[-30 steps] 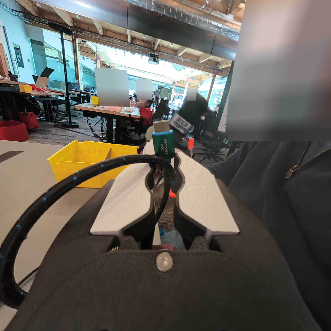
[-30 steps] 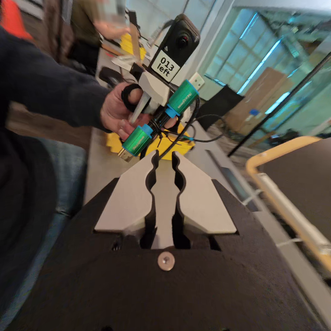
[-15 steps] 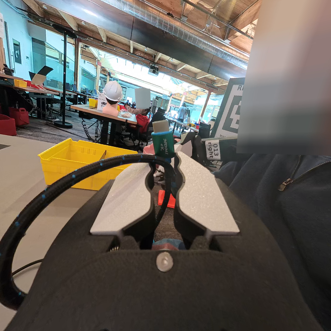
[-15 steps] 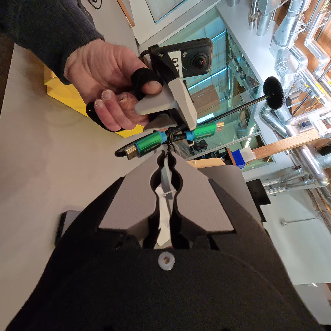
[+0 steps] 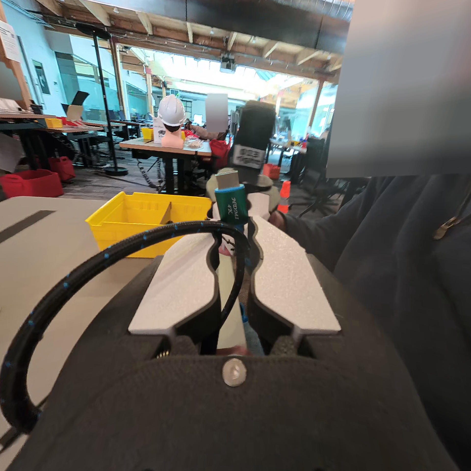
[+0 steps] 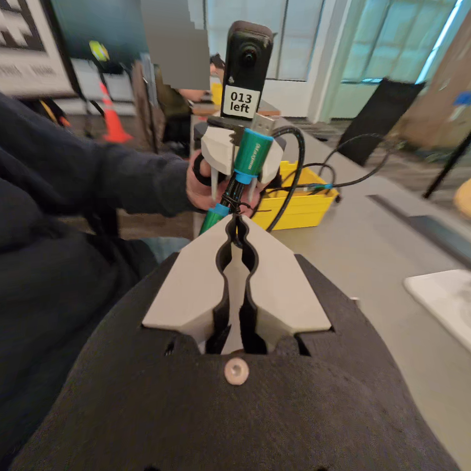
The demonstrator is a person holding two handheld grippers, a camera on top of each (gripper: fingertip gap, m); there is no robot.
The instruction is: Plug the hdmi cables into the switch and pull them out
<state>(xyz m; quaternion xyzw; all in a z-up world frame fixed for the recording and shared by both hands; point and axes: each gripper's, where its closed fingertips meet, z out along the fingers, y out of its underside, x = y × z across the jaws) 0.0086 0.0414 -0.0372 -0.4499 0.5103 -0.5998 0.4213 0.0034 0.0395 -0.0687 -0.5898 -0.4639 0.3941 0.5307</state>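
Tongs on the left [image 5: 234, 230] pinch the braided HDMI cable [image 5: 84, 265] just under its green plug [image 5: 231, 206], which stands upright above the tips. Facing them, the right tongs [image 6: 237, 219] have closed on the tied bundle of cable [image 6: 235, 204] below that plug; half a second ago they were narrowly parted and short of it. A second green plug [image 6: 212, 220] hangs beside the right tips. Beyond lies a yellow bin [image 5: 142, 219] near the counter [image 5: 51, 254] edge, with open counter left of it. No switch shows.

Grey-fingered black tongs [image 5: 234, 229], navy sleeve [image 6: 76, 173]
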